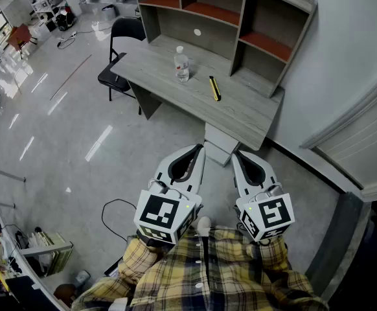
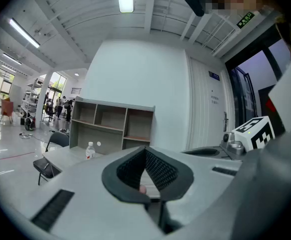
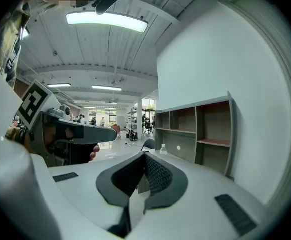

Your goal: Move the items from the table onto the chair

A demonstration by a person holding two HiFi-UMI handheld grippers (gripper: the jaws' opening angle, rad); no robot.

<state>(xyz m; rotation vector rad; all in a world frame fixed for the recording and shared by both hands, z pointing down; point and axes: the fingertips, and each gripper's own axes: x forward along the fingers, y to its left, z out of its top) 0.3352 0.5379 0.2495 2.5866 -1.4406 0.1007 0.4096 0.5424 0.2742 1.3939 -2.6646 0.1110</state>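
Head view, biggest first: glossy grey floor, open hall with shelving far off at top left. Grey wood table stands against the white wall, with an open-compartment shelf unit on its back edge. Black folding chair stands at the table's far-left end, seat partly tucked under the corner, nothing on it that shows.

Person in plaid sleeves stands well back from the table, both grippers held close to the body and pointing toward it.

Left gripper: its own view shows the jaws closed tip to tip, ribbed pads meeting, nothing gripped between them. Right gripper: same in its view, jaws pressed together and empty. The two sit side by side, not touching, both well apart from the table items.

Task items are both on the tabletop:
- clear plastic bottle, upright, white cap, around the middle of the table, in front of the shelf unit
- yellow-and-black hand tool, lying flat just right of the bottle, near it but apart; looks like a utility knife, too small to confirm

Thin black cable loops on the floor left of the person.
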